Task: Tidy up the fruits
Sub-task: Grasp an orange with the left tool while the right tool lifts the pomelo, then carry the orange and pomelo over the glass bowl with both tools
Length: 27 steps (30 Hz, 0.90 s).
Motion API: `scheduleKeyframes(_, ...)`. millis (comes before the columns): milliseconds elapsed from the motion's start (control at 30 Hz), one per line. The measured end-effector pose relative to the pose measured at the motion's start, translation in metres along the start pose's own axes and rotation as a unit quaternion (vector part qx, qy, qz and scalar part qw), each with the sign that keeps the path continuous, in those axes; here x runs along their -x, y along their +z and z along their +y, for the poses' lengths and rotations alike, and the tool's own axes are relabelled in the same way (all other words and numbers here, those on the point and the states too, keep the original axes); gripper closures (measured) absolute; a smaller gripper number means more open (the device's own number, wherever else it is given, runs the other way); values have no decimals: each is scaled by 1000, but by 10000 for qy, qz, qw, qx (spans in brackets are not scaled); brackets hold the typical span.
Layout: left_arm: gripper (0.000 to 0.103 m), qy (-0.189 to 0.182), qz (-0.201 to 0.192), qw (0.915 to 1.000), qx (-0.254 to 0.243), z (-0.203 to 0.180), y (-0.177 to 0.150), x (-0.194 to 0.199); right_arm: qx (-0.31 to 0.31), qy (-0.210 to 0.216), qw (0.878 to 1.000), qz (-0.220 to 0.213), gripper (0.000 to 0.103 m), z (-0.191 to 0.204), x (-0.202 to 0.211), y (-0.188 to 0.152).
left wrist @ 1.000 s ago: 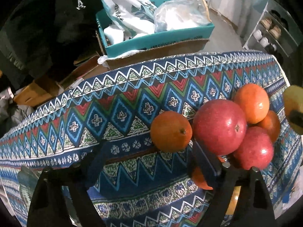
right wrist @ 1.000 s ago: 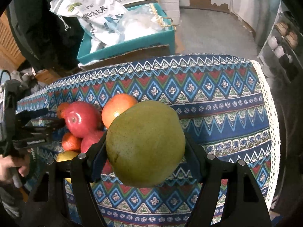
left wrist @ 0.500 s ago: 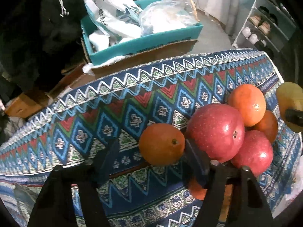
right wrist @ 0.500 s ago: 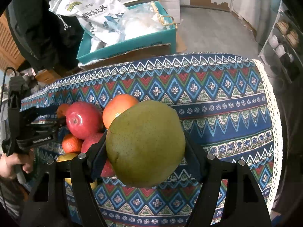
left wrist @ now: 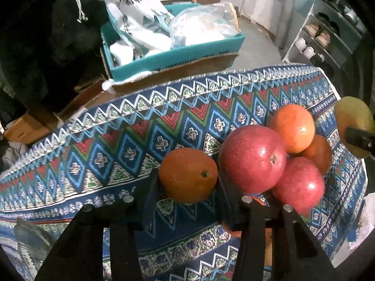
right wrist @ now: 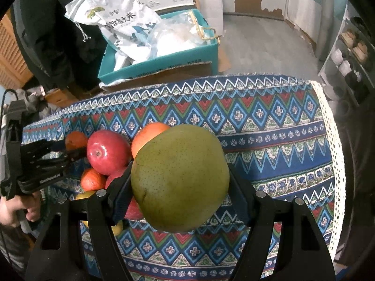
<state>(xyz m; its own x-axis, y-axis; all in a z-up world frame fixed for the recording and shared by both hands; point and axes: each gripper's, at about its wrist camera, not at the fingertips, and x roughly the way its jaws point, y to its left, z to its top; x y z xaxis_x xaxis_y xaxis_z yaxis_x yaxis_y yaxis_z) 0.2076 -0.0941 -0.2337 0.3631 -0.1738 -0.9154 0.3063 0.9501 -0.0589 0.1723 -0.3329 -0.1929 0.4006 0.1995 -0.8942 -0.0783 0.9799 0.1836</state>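
Nearest the right wrist camera, a large green pear (right wrist: 180,178) is clamped between the two fingers of the right gripper (right wrist: 180,185) and held above the patterned tablecloth (right wrist: 269,135). Much of the fruit pile behind it is blocked by the pear: only the top of a large orange (right wrist: 150,133) shows, and a yellow fruit (right wrist: 85,195) below the fingers is mostly hidden.

In the left wrist view, a small orange (left wrist: 188,175) is gripped between the fingers of the left gripper (left wrist: 187,187), closed against its two sides. Whether the orange is lifted or resting on the cloth cannot be told. Just beside it, touching the right finger, a big red apple (left wrist: 253,159) is piled with a second red apple (left wrist: 298,186), the large orange (left wrist: 291,128) and another orange (left wrist: 318,153) wedged behind them. Part of one more orange fruit is seen under the gripper, cut off by its frame. The pear (left wrist: 354,126) appears at the right edge, partly crossed by a black finger.

The fruits lie on a table covered by the cloth, woven in blue, red and green diamonds and zigzags, with a white lace trim (right wrist: 335,164) along its right edge.

Beyond the table's far edge, a teal box (right wrist: 159,63) set on brown cardboard is filled with a printed white sack (right wrist: 119,23) and a clear plastic bag (right wrist: 173,35). A grey floor, a peeling wall and a shoe rack (right wrist: 351,53) are seen farther off; dark clothing at the left is hard to make out.
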Motion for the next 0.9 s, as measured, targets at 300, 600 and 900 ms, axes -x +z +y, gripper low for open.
scheduleKeyframes(300, 55, 177, -365, 9992, -59, -6, -9, 43, 162, -32, 9995, -269, 31, 14, 22, 4)
scheduleKeyframes(600, 55, 129, -789, 9966, -202, -16, -17, 95, 344, 91, 9973, -639, 31, 38, 53, 8)
scheduleKeyframes(900, 55, 83, -1218, 9922, -258, -23, -30, 145, 549, 256, 9934, -978, 31, 64, 86, 8)
